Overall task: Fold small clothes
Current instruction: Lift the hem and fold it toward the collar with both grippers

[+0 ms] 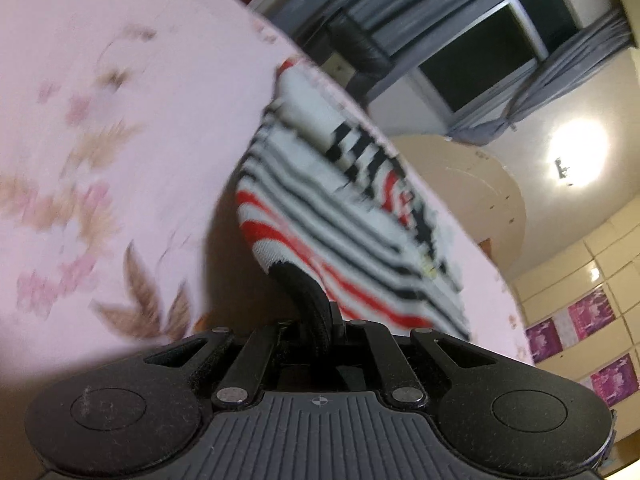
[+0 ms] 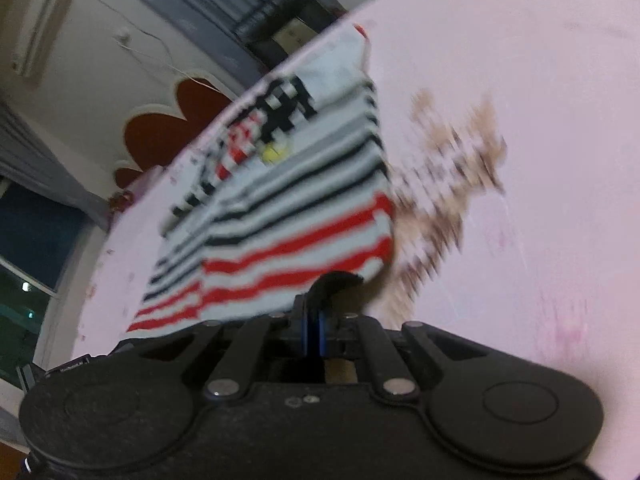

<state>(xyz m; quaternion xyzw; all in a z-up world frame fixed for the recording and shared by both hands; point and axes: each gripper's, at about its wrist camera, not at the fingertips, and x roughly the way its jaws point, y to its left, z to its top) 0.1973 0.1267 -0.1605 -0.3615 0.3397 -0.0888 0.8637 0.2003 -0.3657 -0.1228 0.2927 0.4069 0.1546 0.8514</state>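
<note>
Black rubbery pads first: the left gripper (image 1: pixel 316 292) has its fingers pressed together on the near hem of a striped shirt (image 1: pixel 320 208), pinching the corner where the red stripes end. The right gripper (image 2: pixel 336 284) is doing the same thing at the other near corner of that shirt (image 2: pixel 288 216), fingers squeezed tight on the fabric with only a sliver between the blue-edged pads.

So both hands hold the bottom edge, one corner each, and neither is really nearer than the other. The rest of the shirt runs away from the grippers, up toward the far edge of the bed. Its long axis goes hem to collar, straight out along the fingers. I'd guess the next move is carrying that hem forward over the body toward the collar end, so both corners need to travel level or the fold goes crooked.

The shirt looks like a soft knit: white with red bands near the hem, thin black ones higher up, and a blocky black, red and yellow print near the top. The held edge is lifted a bit off the sheet, throwing a shadow. It lies on a pale pink bedsheet (image 1: pixel 132 80) with a brown and pink flower pattern, smooth and flat. Everything is a bit motion-blurred.
</note>
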